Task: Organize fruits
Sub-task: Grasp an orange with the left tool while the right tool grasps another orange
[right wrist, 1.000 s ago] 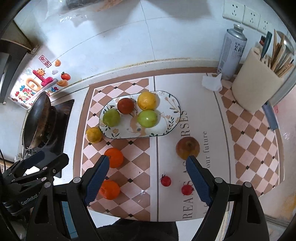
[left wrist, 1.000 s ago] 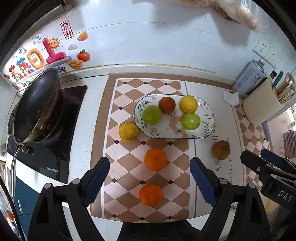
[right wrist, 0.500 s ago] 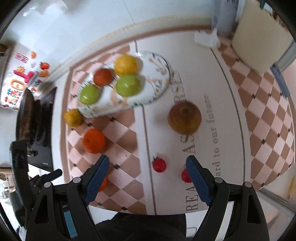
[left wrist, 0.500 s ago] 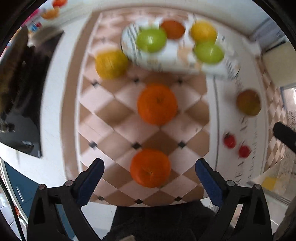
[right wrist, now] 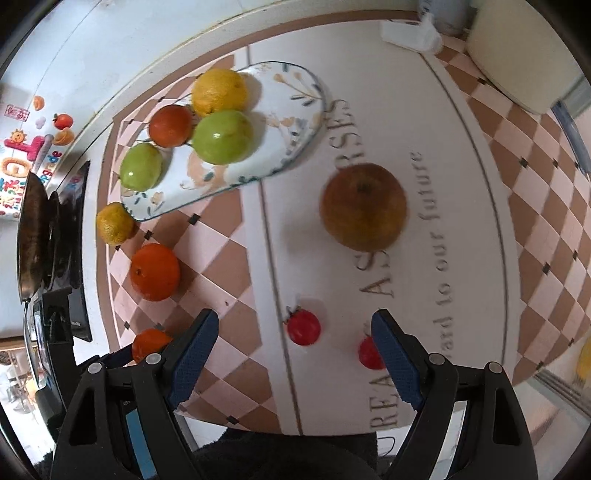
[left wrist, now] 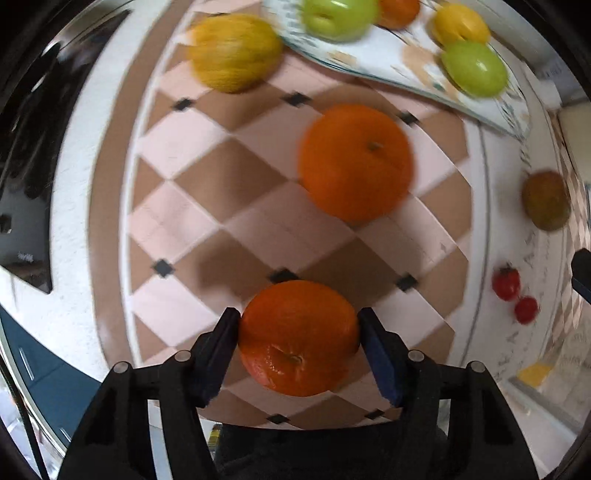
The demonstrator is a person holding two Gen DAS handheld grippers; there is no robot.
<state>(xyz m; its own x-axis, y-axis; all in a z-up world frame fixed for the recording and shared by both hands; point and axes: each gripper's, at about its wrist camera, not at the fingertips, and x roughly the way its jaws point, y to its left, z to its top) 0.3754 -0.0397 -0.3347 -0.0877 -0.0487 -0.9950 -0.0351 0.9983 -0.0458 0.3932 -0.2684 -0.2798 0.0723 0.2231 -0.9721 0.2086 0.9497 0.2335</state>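
My left gripper (left wrist: 298, 338) has both blue pads against the near orange (left wrist: 297, 338) on the checkered mat; that orange also shows in the right wrist view (right wrist: 149, 343). A second orange (left wrist: 354, 160) (right wrist: 155, 271) lies beyond it. A yellow citrus (left wrist: 234, 51) (right wrist: 114, 223) sits beside the patterned plate (right wrist: 280, 122), which holds two green apples (right wrist: 223, 136), a red-orange fruit (right wrist: 170, 125) and a yellow one (right wrist: 218, 91). My right gripper (right wrist: 295, 354) is open above two small red tomatoes (right wrist: 303, 326). A brown pear-like fruit (right wrist: 364, 206) lies ahead of it.
A black pan (right wrist: 31, 236) on a stove stands at the left. A cream utensil holder (right wrist: 524, 55) and crumpled tissue (right wrist: 410, 35) are at the back right. The mat's front edge runs just under both grippers.
Both grippers dropped lower and closer to the mat. My left gripper closed from wide open onto the near orange. My right gripper stayed open and came down over the tomatoes.
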